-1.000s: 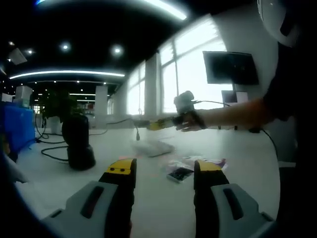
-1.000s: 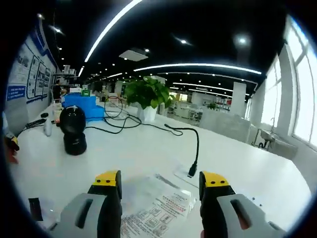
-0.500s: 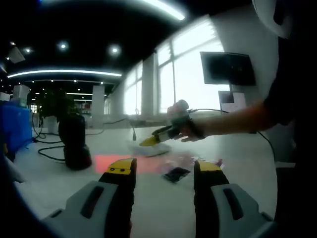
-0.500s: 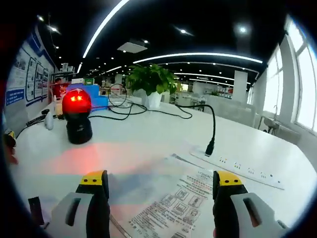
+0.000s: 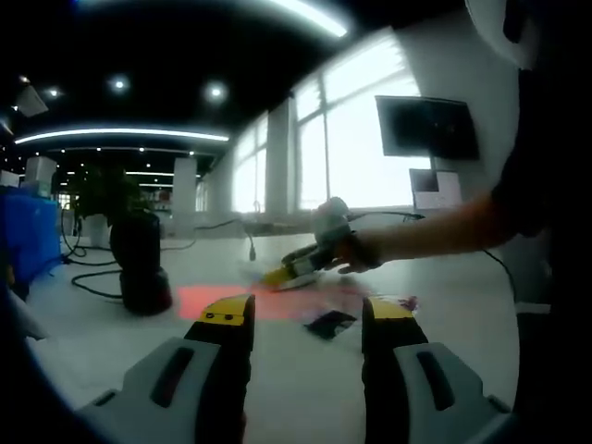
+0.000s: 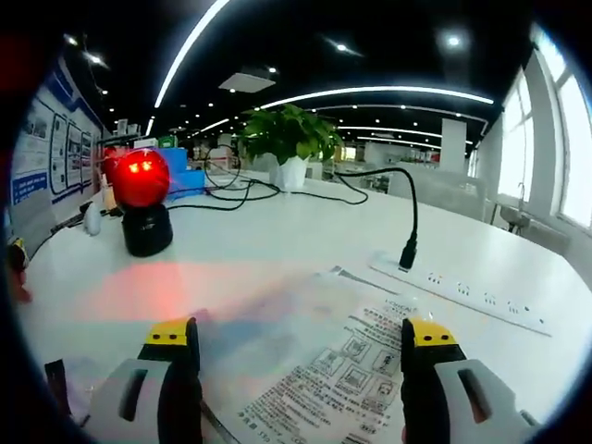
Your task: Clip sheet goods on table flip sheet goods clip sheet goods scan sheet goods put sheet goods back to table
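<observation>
Left gripper view: jaws of left gripper (image 5: 301, 319) apart over table (image 5: 111, 347), gripping nothing; right gripper (image 5: 289, 269) beyond, low beside scanner (image 5: 141, 264).

Right gripper view: jaws of right gripper wide apart, printed sheet (image 6: 324, 365) flat on table between them; scanner glowing red; power strip (image 6: 462, 291) close by.

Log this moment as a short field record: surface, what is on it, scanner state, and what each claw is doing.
surface: white table
sheet: printed sheet lying flat on the table, between the jaws of the right claw
scanner: black scanner, red light on, red glow on the table in front of it
power strip: white, beyond the sheet, with a black cable plugged in
plant: potted, far side of the table
left claw: open, holding nothing
right claw: open, jaws wide apart
</observation>
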A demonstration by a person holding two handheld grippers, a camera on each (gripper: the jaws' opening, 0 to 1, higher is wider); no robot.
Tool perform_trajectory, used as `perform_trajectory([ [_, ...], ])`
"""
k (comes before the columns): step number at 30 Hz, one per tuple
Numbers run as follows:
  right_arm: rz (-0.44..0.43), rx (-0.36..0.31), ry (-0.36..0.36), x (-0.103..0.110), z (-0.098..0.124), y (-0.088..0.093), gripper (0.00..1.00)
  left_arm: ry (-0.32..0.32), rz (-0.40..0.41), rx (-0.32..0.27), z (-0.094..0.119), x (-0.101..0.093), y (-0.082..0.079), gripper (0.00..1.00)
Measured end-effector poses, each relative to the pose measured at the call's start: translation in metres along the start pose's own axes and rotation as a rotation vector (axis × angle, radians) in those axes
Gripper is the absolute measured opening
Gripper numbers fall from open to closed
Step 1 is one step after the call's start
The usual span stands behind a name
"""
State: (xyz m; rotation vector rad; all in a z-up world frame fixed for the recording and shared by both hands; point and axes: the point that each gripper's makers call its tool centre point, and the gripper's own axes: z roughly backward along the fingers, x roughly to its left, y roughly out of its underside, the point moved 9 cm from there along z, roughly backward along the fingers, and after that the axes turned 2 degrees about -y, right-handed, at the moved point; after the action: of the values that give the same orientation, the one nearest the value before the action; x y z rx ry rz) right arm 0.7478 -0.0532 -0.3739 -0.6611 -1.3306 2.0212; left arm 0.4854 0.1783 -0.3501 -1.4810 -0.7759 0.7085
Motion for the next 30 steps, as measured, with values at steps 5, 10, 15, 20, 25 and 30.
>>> perform_trajectory([
  [5,-0.010,0.005,-0.002,0.0042,0.0007,0.0016,0.84,-0.001,-0.001,0.002,-0.0003,-0.0002,0.0003,0.39],
  [10,-0.034,0.006,-0.005,0.0043,0.0007,0.0037,0.84,0.001,-0.007,0.005,-0.0006,-0.0009,0.0008,0.39],
  [15,-0.053,0.004,0.002,0.0034,-0.0001,0.0048,0.84,0.000,-0.011,0.008,-0.0007,-0.0014,0.0009,0.39],
  [20,-0.072,0.002,0.020,0.0013,-0.0015,0.0053,0.84,-0.001,-0.014,0.011,-0.0006,-0.0016,0.0010,0.39],
  [25,-0.118,0.011,0.001,-0.0030,-0.0017,0.0046,0.83,0.000,-0.016,0.012,-0.0006,-0.0022,0.0009,0.39],
  [30,-0.116,0.005,0.000,-0.0049,-0.0025,0.0049,0.83,-0.002,-0.020,0.013,-0.0004,-0.0023,0.0009,0.39],
])
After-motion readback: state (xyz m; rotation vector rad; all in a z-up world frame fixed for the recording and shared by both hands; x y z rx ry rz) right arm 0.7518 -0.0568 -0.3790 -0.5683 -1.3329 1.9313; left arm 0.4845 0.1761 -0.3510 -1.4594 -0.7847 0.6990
